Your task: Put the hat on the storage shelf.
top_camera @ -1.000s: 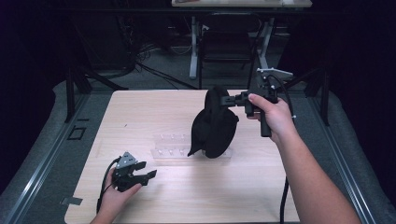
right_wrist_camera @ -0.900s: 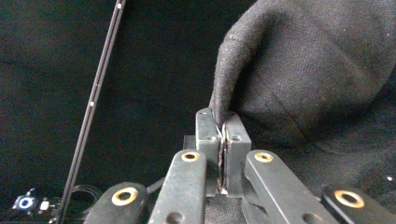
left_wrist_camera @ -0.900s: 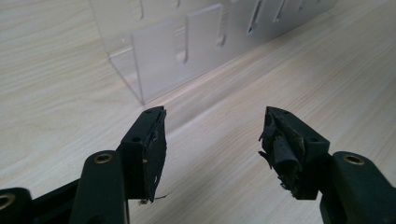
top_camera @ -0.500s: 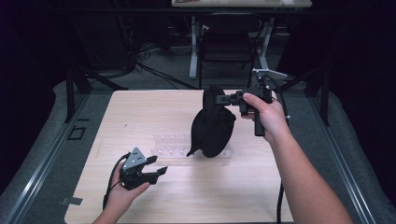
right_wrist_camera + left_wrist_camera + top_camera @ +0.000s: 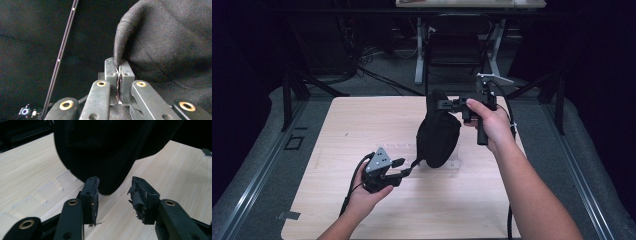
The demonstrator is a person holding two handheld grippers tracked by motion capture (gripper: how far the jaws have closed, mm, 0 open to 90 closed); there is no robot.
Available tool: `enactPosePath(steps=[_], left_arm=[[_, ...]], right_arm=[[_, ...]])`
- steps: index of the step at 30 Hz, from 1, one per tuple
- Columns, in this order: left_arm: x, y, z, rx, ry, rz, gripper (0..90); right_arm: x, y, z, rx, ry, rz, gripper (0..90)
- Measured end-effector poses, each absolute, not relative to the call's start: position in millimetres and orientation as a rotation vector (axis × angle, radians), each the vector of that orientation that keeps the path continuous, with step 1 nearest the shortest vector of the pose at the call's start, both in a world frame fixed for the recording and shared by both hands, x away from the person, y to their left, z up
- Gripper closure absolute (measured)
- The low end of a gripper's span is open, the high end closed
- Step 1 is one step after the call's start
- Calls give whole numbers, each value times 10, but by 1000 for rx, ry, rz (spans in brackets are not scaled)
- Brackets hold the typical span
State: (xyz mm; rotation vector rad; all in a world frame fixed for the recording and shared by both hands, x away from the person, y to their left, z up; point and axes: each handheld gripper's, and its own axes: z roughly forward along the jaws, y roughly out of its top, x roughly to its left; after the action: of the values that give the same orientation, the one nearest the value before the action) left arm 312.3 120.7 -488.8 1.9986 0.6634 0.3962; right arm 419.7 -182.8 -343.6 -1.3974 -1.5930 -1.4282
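A black cloth pouch [image 5: 438, 135] hangs above the wooden table [image 5: 362, 120], held up by its top edge. My right gripper [image 5: 441, 104] is shut on that edge, and in the right gripper view the woven black cloth [image 5: 165, 42] rises out of the closed right gripper [image 5: 119, 65]. My left gripper [image 5: 408, 167] stands open just beside the pouch's lowest tip. In the left gripper view the pouch's bottom [image 5: 105, 157] hangs just beyond the open left gripper [image 5: 113, 191], not between the jaws.
A clear plastic tray [image 5: 397, 149] lies flat on the table under and left of the pouch, also visible as a faint clear tray [image 5: 50, 187]. Beyond the table's far edge stand chair and desk legs [image 5: 419, 55] in the dark.
My left gripper has moved right and forward, up to the pouch's bottom tip. The right gripper, still shut on the pouch, has drifted slightly left and away from me.
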Motion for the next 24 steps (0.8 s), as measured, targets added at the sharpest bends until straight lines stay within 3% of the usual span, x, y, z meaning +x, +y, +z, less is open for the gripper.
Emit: enactPosePath(steps=[12,24], left_arm=[[3168,1024,-4924,2049,631,456,776],[3115,1005,-4939,2078,595,562,839]], right_arm=[[4196,-1795,-3435,-1393,-1594,-1429,879],[4170,-1759,-3413,-1397,-1598,-1434,854]])
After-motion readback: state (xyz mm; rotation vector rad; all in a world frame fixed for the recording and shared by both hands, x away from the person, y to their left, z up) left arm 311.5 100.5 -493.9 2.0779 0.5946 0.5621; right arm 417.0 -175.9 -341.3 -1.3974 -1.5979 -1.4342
